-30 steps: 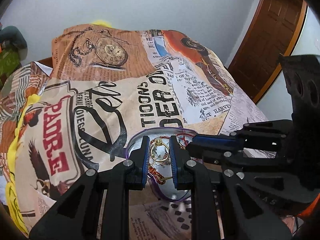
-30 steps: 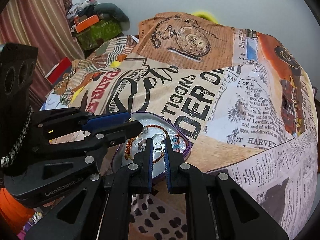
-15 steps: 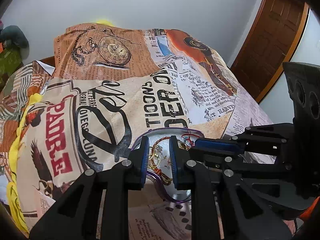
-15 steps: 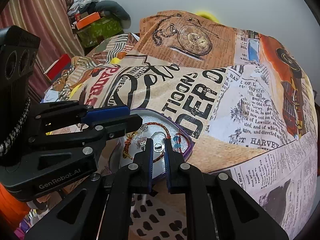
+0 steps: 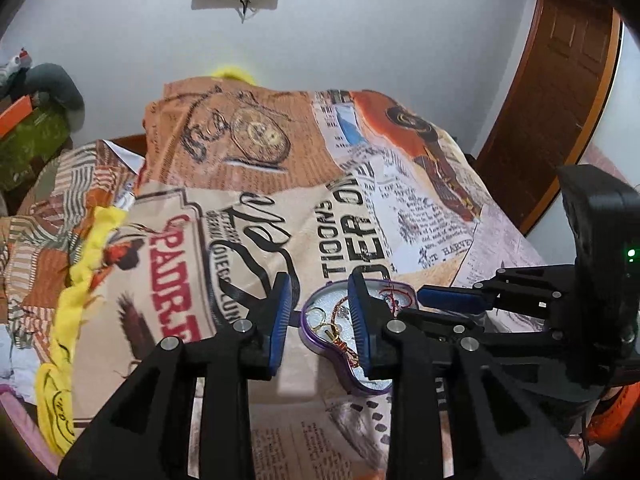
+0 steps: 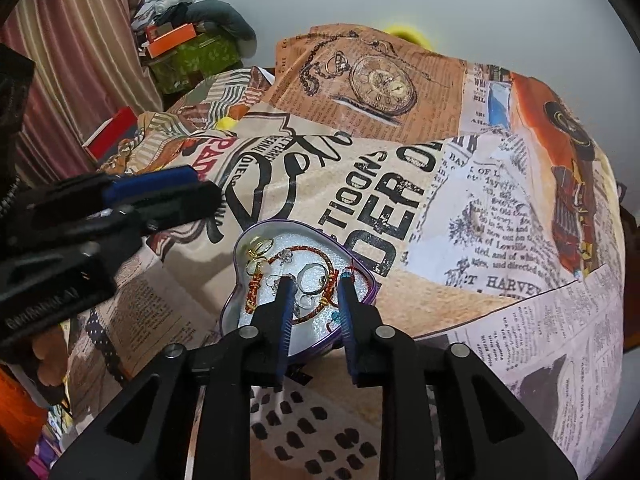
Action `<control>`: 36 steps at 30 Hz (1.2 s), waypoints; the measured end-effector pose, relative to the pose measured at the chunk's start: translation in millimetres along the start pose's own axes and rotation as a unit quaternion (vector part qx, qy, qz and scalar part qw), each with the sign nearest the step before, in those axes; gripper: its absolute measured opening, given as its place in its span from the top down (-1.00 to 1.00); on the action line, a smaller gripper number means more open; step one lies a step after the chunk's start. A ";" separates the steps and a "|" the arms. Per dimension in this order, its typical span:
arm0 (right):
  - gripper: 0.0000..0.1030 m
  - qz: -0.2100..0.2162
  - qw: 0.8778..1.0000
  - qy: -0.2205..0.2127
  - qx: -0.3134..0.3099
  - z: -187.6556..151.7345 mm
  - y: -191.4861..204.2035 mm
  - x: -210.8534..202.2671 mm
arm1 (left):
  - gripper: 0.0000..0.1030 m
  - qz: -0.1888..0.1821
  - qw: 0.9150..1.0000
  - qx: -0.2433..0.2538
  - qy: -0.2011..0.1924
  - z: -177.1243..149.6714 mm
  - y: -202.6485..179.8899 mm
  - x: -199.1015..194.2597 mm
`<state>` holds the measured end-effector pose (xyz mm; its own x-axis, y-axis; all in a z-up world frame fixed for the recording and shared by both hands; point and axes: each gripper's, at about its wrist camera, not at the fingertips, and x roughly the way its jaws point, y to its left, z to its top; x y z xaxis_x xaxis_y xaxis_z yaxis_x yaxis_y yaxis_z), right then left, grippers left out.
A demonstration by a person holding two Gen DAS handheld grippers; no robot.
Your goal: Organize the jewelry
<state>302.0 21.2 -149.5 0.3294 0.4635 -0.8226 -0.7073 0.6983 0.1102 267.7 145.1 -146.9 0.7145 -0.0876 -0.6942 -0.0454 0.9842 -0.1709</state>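
A heart-shaped purple tin lies on the newspaper-print bedspread. It holds a red braided bracelet, gold earrings, a silver ring and other small pieces. My right gripper hovers just over the tin, jaws opening. The silver ring lies loose between its fingertips, and the pads do not press on it. My left gripper is raised above the tin, jaws opening with nothing gripped. Gold rings show in the gap below. Each gripper also appears in the other's view: the left gripper, the right gripper.
A yellow cloth runs along the bed's left side. A wooden door stands at the right. Boxes and clothes, a red box and a striped curtain crowd the far left corner. A white wall lies behind.
The right gripper has opened and let go of the silver ring, which now lies in the tin. The left gripper has lifted away from the tin and its jaws have widened.
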 end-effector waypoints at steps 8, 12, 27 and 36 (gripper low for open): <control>0.51 -0.011 0.999 -0.038 0.000 1.1 9.9 -42.1 | 0.40 0.007 0.999 0.012 -0.043 4.0 -14.2 -52.6; 0.51 -0.026 0.997 -0.078 -0.007 -0.1 20.3 -80.5 | 0.40 0.013 0.997 0.026 -0.078 5.9 -28.2 -89.0; 0.49 -0.083 0.941 -0.328 -0.007 -46.2 76.3 -265.9 | -0.15 0.021 0.953 0.073 -0.292 -24.7 -93.6 -261.8; -0.60 -0.129 0.892 -0.432 -0.002 -83.0 107.7 -308.7 | -0.91 0.038 0.932 0.057 -0.355 -58.6 -109.2 -301.0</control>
<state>72.2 -91.9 69.9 0.8394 0.5372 -0.0820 -0.5406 0.8409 -0.0244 16.7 55.0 39.7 0.9961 0.0677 -0.0572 -0.0698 0.9969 -0.0365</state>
